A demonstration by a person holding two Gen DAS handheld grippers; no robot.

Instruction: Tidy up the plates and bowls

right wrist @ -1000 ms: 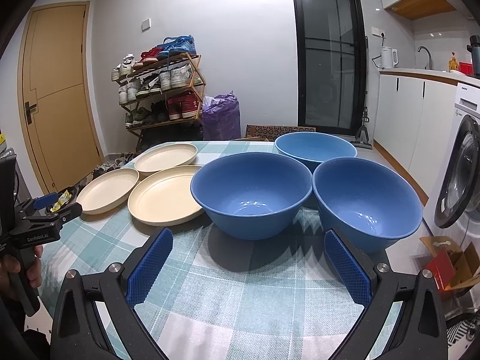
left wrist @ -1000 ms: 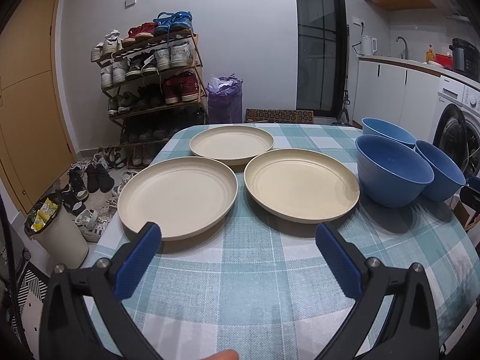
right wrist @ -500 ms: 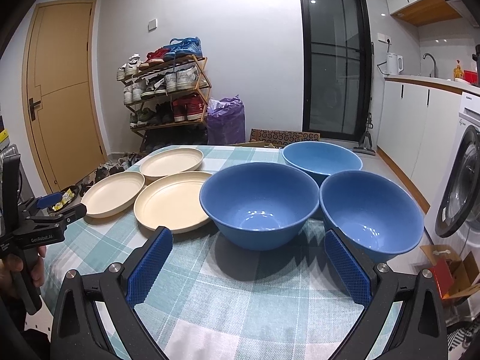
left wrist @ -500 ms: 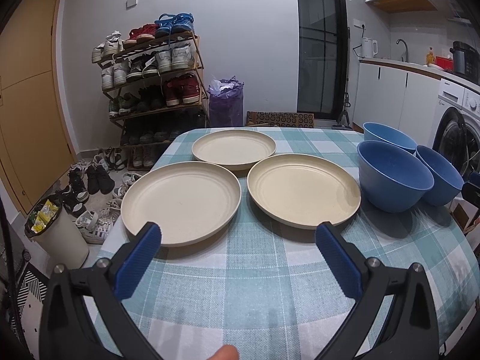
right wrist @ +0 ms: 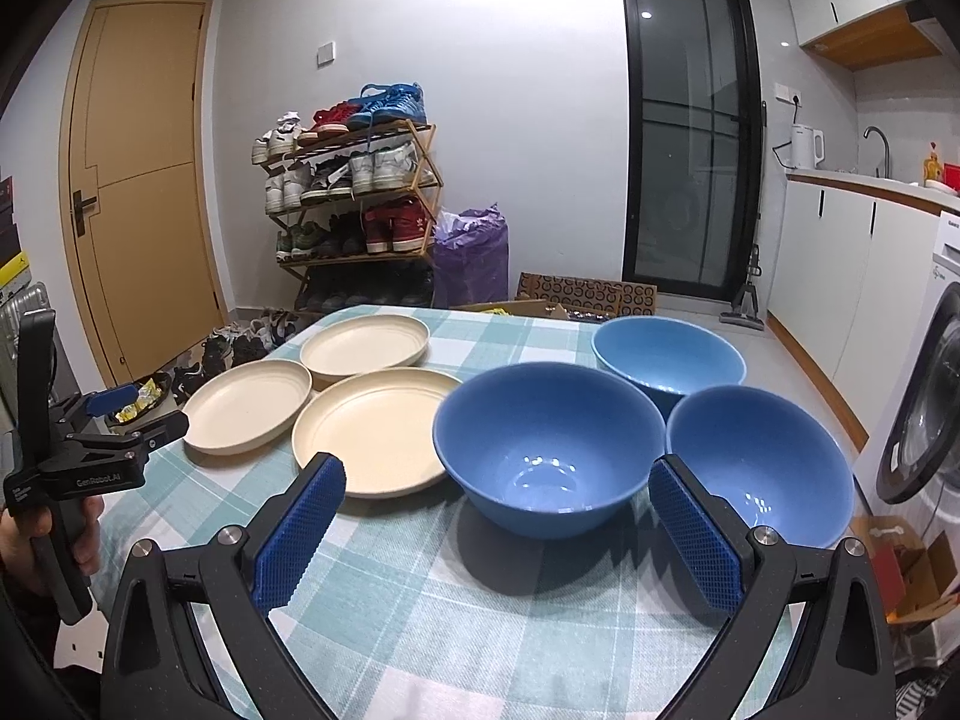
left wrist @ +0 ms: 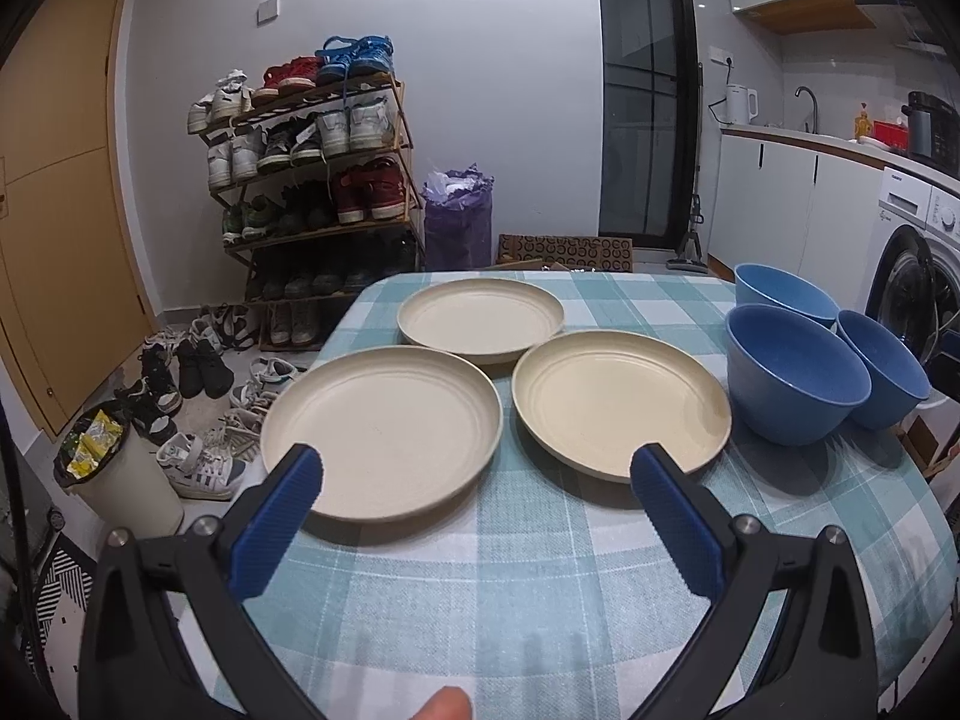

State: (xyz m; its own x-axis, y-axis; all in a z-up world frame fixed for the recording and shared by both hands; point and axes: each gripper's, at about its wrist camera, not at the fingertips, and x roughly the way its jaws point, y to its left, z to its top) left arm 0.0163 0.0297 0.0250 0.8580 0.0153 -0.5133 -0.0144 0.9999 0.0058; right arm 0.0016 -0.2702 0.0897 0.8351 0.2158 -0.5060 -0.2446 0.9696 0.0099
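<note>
Three cream plates lie on a checked tablecloth: a near-left plate (left wrist: 384,426), a near-right plate (left wrist: 621,399) and a far plate (left wrist: 480,317). Three blue bowls stand to their right: a near one (right wrist: 549,444), a right one (right wrist: 759,459) and a far one (right wrist: 669,354). My left gripper (left wrist: 477,483) is open and empty, held above the table short of the two near plates. My right gripper (right wrist: 495,510) is open and empty, short of the near bowl. The left gripper also shows in the right wrist view (right wrist: 129,417).
The table's checked cloth (left wrist: 540,570) drops off at the left edge near the near-left plate. A shoe rack (left wrist: 312,180), loose shoes and a small bin (left wrist: 114,474) stand on the floor to the left. A washing machine (right wrist: 924,420) is at the right.
Both grippers have drawn back and risen a little, so plates and bowls look smaller and farther. Both stay open. Nothing on the table moved.
</note>
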